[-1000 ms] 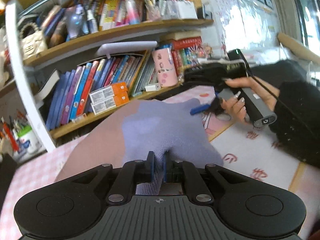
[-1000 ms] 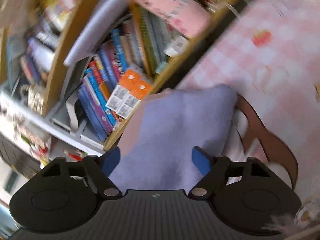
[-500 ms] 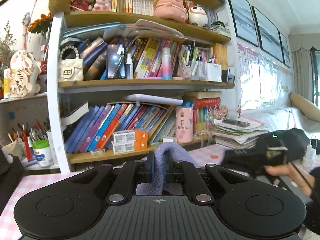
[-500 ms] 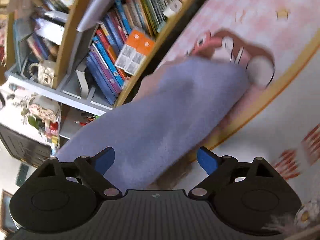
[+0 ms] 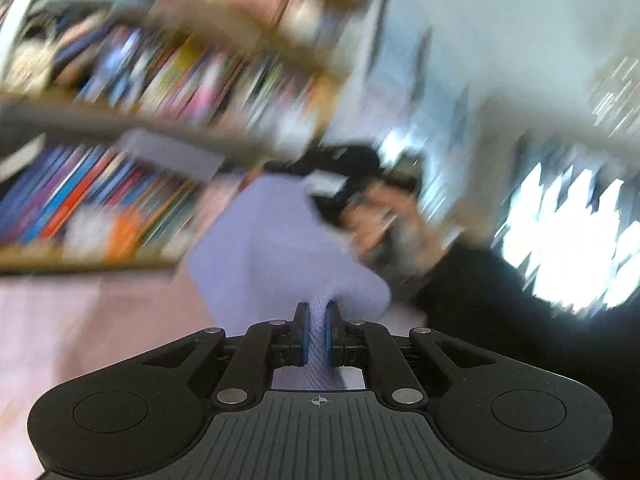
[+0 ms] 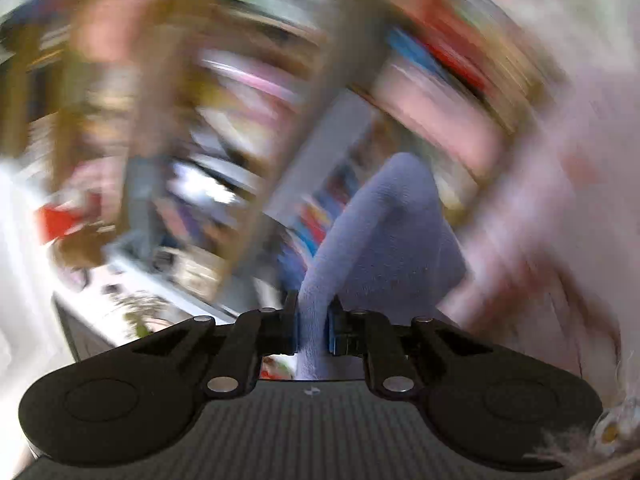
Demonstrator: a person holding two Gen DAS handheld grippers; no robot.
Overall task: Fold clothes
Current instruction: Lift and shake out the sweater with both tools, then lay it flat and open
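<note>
A lavender knit garment [image 5: 280, 240] hangs lifted off the pink table, stretched between both grippers. My left gripper [image 5: 317, 312] is shut on a ribbed edge of it, the blue pads pressing the fabric from both sides. In the left wrist view a person's hand [image 5: 384, 216] holds the black right gripper against the garment's far corner. The right wrist view shows my right gripper [image 6: 313, 308] with its jaws closing tight on a fold of the same garment [image 6: 392, 232], the pads pressing the cloth. Both views are heavily blurred by motion.
A full bookshelf [image 5: 120, 184] stands behind the table, which has a pink checked cloth [image 5: 80, 320]. A dark sleeve [image 5: 480, 288] crosses the right side in front of a bright window [image 5: 560, 240]. The shelves [image 6: 240, 120] smear across the right wrist view.
My right gripper was open over the garment lying on the table; now it is shut on a fold and raised. My left gripper has risen and rolled, still gripping the edge.
</note>
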